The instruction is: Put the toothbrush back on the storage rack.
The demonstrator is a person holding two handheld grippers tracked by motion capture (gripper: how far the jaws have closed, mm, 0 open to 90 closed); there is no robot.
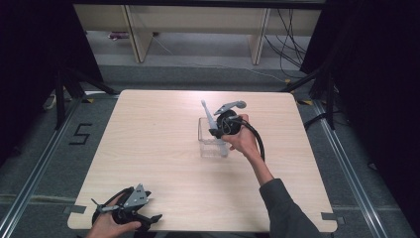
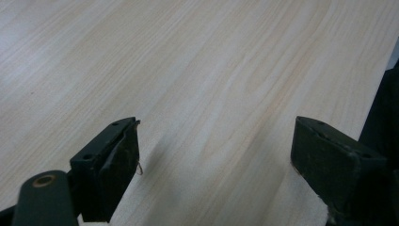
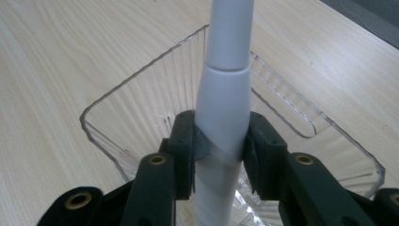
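Observation:
A clear plastic box (image 1: 212,144) stands open-topped on the middle of the wooden table (image 1: 158,148). My right gripper (image 1: 216,131) is above it, shut on a white toothbrush-like stick (image 1: 206,113) that stands nearly upright. In the right gripper view both black pads press the stick's (image 3: 226,89) thicker lower part, my right gripper (image 3: 221,141) is over the box (image 3: 108,101), and the stick's bottom end reaches down into the box. My left gripper (image 1: 130,206) rests at the table's front left corner. In the left gripper view my left gripper (image 2: 216,132) has its jaws wide apart over bare wood.
The table's front edge runs just under the left hand. Its right edge (image 2: 383,61) shows close to the left gripper's far jaw. Black curtains and tripod legs (image 1: 62,94) flank the table, and cables (image 1: 287,44) lie on the floor behind it.

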